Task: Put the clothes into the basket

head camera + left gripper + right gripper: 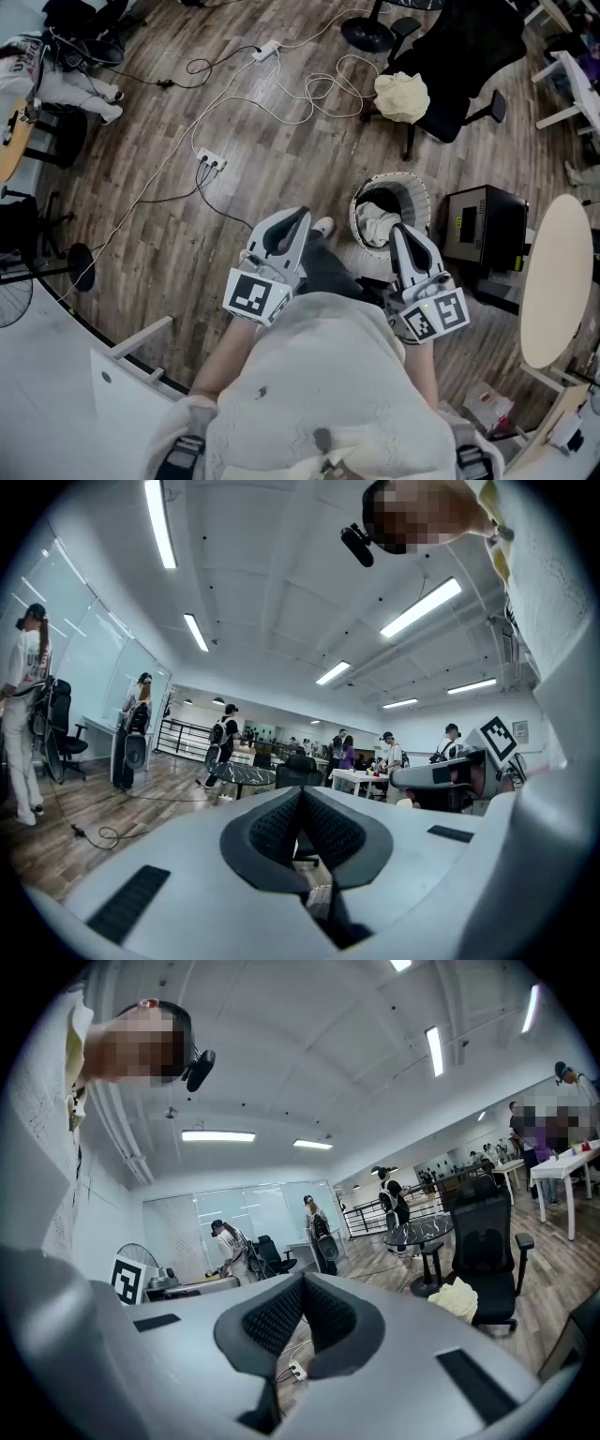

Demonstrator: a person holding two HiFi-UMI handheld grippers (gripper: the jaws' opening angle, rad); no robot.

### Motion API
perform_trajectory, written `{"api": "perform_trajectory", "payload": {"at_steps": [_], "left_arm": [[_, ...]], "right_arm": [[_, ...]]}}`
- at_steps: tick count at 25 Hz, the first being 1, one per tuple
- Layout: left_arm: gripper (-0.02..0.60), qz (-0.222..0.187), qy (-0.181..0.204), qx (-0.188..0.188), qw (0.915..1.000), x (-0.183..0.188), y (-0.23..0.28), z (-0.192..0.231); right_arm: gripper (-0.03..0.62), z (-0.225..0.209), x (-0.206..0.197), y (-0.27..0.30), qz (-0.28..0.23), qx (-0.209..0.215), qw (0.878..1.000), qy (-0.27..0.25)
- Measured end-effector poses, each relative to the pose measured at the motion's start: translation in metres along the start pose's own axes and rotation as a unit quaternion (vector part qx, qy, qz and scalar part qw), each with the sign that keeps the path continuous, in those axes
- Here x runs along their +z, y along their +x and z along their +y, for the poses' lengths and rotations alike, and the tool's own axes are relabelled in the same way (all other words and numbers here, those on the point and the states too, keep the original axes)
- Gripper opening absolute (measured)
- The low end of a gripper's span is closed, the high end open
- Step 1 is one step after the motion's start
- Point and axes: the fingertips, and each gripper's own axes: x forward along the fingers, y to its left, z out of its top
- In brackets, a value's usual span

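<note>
The left gripper [301, 217] is held out in front of the person's torso, pointing away from the body and about level, over the wood floor [253, 103]. In the left gripper view its jaws [302, 795] are pressed together at the tips with nothing between them.

The right gripper [399, 229] sits beside it at a similar height, also pointing forward and tipped only slightly down. In the right gripper view its jaws [302, 1284] are likewise closed tip to tip and empty; only floor and a white power strip [295, 1370] show through the gap below the pads.

Just ahead of the right gripper in the head view stands the basket [419, 196], round, with a pale mesh wall. White clothes [377, 225] lie bundled inside it. The right gripper's tip overlaps the basket's near edge in the picture, but neither gripper touches the clothes.

Farther off, beyond the basket, a pale yellow garment [401, 96] lies heaped on the seat of a black office chair [469, 56], well apart from both grippers. The right gripper view shows the same garment [457, 1298] on the chair [485, 1232], to the right of its jaws.
</note>
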Motion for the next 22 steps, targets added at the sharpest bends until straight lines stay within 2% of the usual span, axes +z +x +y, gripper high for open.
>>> {"api": "perform_trajectory", "payload": {"at_steps": [4,9,13,17,22], "left_arm": [[0.020,0.006,0.015,-0.014,0.9998,0.017,0.053,0.033],[0.020,0.008,0.043,-0.048,0.9979,0.040,0.128,0.068],[0.020,-0.004,0.036,-0.057,0.9977,0.063,0.174,0.090],[0.020,0.004,0.015,-0.079,0.9967,0.066,0.205,0.087],[0.020,0.012,0.023,-0.134,0.9906,0.062,0.234,0.072]], "right_arm": [[0.006,-0.029,0.024,0.057,-0.004,0.001,1.000,-0.018],[0.006,-0.080,0.054,0.108,-0.026,-0.026,0.999,-0.027],[0.006,-0.107,0.078,0.135,-0.038,-0.041,0.998,-0.031],[0.006,-0.127,0.098,0.139,-0.046,-0.061,0.997,-0.032],[0.006,-0.146,0.096,0.133,-0.059,-0.100,0.993,-0.014]]}}
